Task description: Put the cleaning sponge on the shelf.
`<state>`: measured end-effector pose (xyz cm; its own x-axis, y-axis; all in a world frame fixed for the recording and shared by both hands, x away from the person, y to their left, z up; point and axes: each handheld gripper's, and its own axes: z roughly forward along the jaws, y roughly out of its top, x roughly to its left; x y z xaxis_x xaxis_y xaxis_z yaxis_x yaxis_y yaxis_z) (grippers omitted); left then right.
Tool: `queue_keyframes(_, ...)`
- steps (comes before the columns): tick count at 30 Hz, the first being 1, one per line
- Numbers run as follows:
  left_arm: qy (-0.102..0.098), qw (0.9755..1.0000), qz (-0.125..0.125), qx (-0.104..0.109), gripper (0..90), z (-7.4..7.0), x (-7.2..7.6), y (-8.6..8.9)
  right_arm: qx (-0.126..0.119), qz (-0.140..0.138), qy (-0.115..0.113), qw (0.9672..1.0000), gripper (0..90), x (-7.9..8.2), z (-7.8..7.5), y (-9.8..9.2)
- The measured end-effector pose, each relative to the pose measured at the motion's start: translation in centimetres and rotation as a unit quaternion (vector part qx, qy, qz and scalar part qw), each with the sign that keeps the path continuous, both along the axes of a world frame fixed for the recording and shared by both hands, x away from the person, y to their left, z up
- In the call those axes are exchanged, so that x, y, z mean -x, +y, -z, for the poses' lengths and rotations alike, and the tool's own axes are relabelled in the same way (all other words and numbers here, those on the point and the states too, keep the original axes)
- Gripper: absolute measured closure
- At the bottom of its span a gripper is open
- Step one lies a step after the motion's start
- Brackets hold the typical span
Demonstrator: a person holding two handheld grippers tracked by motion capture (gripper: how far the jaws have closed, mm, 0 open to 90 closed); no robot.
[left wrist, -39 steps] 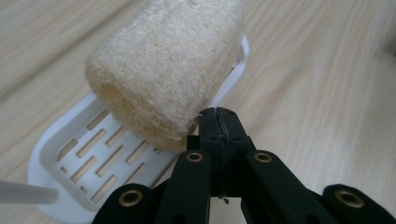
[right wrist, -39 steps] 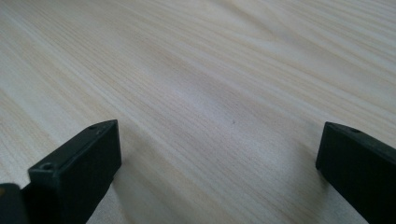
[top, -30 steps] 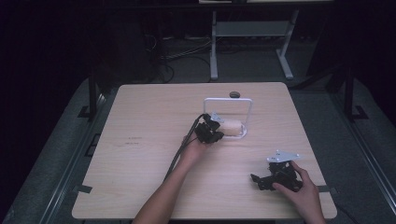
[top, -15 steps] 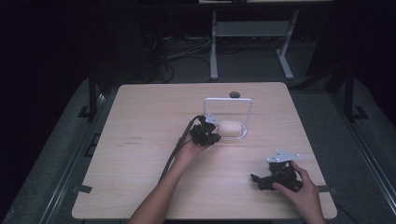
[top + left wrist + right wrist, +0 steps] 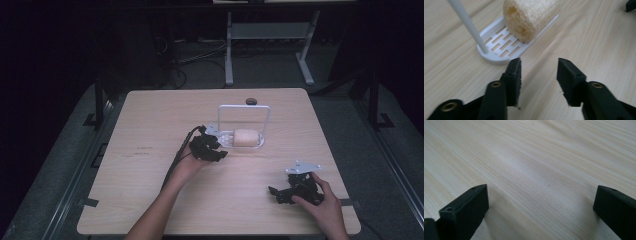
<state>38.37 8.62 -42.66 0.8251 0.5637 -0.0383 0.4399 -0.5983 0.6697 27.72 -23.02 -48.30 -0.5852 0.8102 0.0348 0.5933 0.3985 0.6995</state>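
Backing off open, left claw (image 5: pixel 539 80) leaves sponge roll (image 5: pixel 530 16) lying lengthwise along rack (image 5: pixel 499 42).

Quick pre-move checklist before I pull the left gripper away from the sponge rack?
1. Left gripper jaws apart, just been opening, nothing between them: ok.
2. Sponge lying on the slotted white tray: ok.
3. Sponge free of the left gripper: ok.
4. Rack's upright white post standing beside the sponge, not knocked: ok.
5. Right gripper open over bare table, holding nothing: ok.
6. Sponge seated stably: cannot tell.
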Motion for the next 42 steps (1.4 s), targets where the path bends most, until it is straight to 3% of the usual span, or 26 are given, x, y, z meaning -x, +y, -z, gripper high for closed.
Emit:
queue_keyframes(4, 0.000, 1.0000, 0.003, -0.006, 36.4, 0.0, 0.6, 0.7, 0.000, 0.000, 0.000, 1.0000, 0.0, 0.0, 0.0, 0.0)
queue_keyframes(14, -0.019, 0.9998, -0.006, 0.003, 17.6, -0.1, 2.3, 3.6, 0.001, -0.001, -0.001, 1.0000, 0.0, 0.0, 0.0, 0.0)
queue_keyframes(24, -0.029, 0.9992, -0.021, 0.019, 14.5, 0.2, 4.4, 6.9, 0.001, -0.001, 0.000, 1.0000, 0.0, 0.0, 0.0, 0.0)
queue_keyframes(42, -0.048, 0.9968, -0.063, 0.006, 14.5, 1.5, 8.3, 13.3, 0.001, -0.001, 0.000, 1.0000, 0.0, 0.0, 0.0, 0.0)
